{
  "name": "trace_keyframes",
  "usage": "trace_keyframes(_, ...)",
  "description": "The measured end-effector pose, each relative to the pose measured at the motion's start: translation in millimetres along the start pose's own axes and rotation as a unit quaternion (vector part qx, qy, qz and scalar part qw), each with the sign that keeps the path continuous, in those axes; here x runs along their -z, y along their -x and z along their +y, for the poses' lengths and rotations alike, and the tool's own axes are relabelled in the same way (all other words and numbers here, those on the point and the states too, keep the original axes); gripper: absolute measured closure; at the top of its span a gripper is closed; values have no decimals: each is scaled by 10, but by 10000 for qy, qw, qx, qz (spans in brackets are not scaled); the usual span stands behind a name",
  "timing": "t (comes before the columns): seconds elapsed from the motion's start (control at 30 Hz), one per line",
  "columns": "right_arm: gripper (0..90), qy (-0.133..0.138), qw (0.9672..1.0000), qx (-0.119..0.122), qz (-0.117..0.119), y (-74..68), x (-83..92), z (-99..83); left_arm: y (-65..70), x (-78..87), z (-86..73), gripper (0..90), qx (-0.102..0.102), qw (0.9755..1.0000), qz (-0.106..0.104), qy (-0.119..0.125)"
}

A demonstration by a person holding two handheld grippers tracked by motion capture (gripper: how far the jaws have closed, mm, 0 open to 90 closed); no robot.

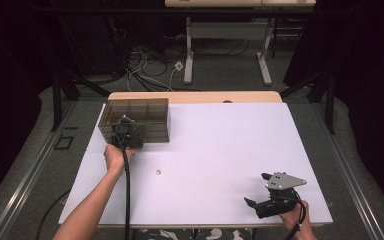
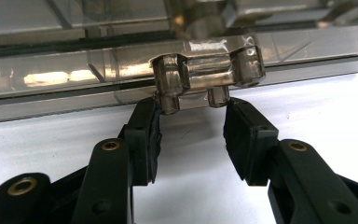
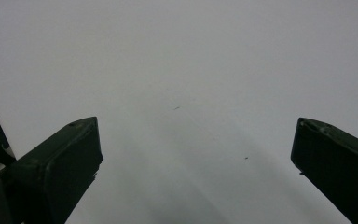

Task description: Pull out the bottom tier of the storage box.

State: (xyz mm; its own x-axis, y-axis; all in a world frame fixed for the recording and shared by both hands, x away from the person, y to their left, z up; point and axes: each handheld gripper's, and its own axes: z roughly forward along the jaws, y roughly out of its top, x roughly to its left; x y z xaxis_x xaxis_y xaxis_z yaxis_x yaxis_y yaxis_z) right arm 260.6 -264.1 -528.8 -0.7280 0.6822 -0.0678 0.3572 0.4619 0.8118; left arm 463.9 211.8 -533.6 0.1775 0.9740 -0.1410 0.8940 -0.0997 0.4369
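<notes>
A smoky see-through compartment box [image 1: 136, 119] stands at the back left of the white table [image 1: 230, 145]. My left gripper [image 1: 125, 131] is at the middle of its front edge. In the left gripper view the box's front wall [image 2: 74, 77] runs across the top, with a clear plastic latch [image 2: 205, 74] on it. The left gripper [image 2: 191, 109] has its jaws pressed against the latch's lower tabs from both sides. My right gripper [image 1: 254, 188] rests near the front right edge. It [image 3: 193, 140] is wide open over bare white table.
A tiny pale object [image 1: 158, 171] lies on the table between the two hands. Beyond the table's wooden far edge [image 1: 195, 96] are floor cables and the legs of another desk [image 1: 189, 60]. Dark curtains flank both sides.
</notes>
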Motion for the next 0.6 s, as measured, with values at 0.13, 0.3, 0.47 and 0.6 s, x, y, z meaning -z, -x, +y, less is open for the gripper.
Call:
trace_keyframes(0.13, 9, 3, 10000, 2, -6, -2, 1, 2, -3, 10, -12, 563, 8, 10000, -14, -3)
trace_keyframes(0.3, 9, -2, 10000, 0, -10, 2, 2, 0, -5, 32, -42, 564, 24, 10000, -50, 36)
trace_keyframes(0.47, 9, -9, 10000, 5, -14, -3, 5, 3, 6, 36, -101, 564, -8, 10000, -58, 51)
trace_keyframes(0.6, 9, -5, 10000, 2, -11, -2, 4, 3, 0, 49, -135, 565, -40, 10000, -68, 46)
